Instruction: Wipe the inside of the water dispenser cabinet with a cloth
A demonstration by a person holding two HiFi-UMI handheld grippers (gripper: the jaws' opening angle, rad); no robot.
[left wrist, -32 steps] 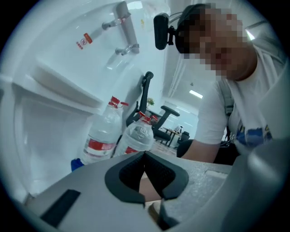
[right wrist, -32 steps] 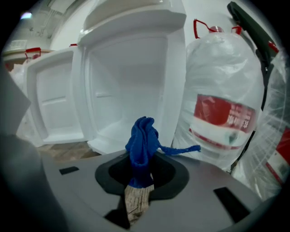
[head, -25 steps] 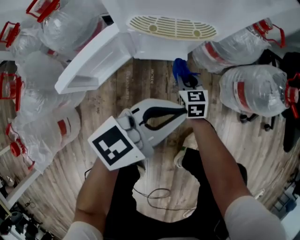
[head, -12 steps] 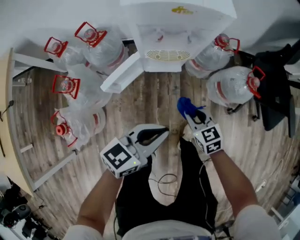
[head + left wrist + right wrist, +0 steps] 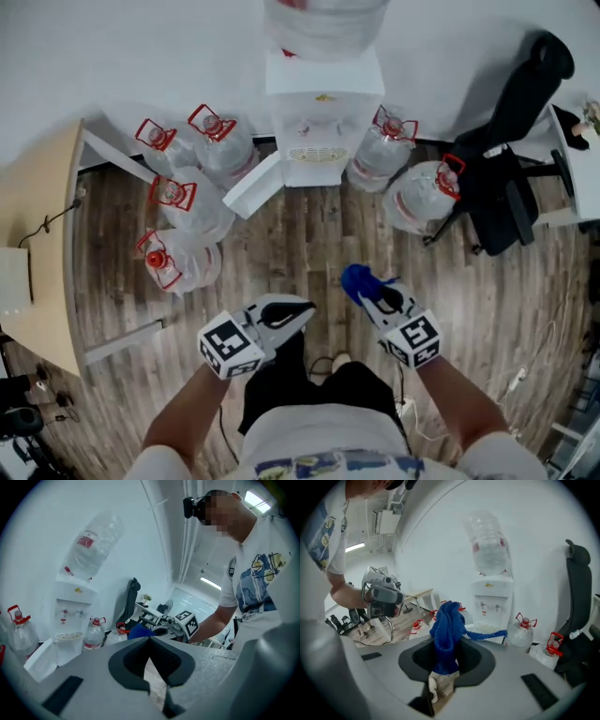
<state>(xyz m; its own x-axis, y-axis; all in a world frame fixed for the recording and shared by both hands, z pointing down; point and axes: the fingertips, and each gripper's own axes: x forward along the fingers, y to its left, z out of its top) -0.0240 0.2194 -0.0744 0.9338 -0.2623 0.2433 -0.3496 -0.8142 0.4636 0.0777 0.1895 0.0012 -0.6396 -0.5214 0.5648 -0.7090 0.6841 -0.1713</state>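
Plainly, only the head view gives the layout: the water dispenser point(image 5: 323, 103) stands at the wall with its cabinet door point(image 5: 255, 185) swung open and water bottles point(image 5: 183, 202) on both sides, well apart from both grippers. The right gripper view shows the right gripper point(image 5: 446, 651) pinching the blue cloth point(image 5: 446, 625), which bunches up above its jaws. The left gripper view shows the left gripper point(image 5: 150, 641) pressed together on nothing.

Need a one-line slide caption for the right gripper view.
Right gripper, jaws shut on a blue cloth, facing the white water dispenser.
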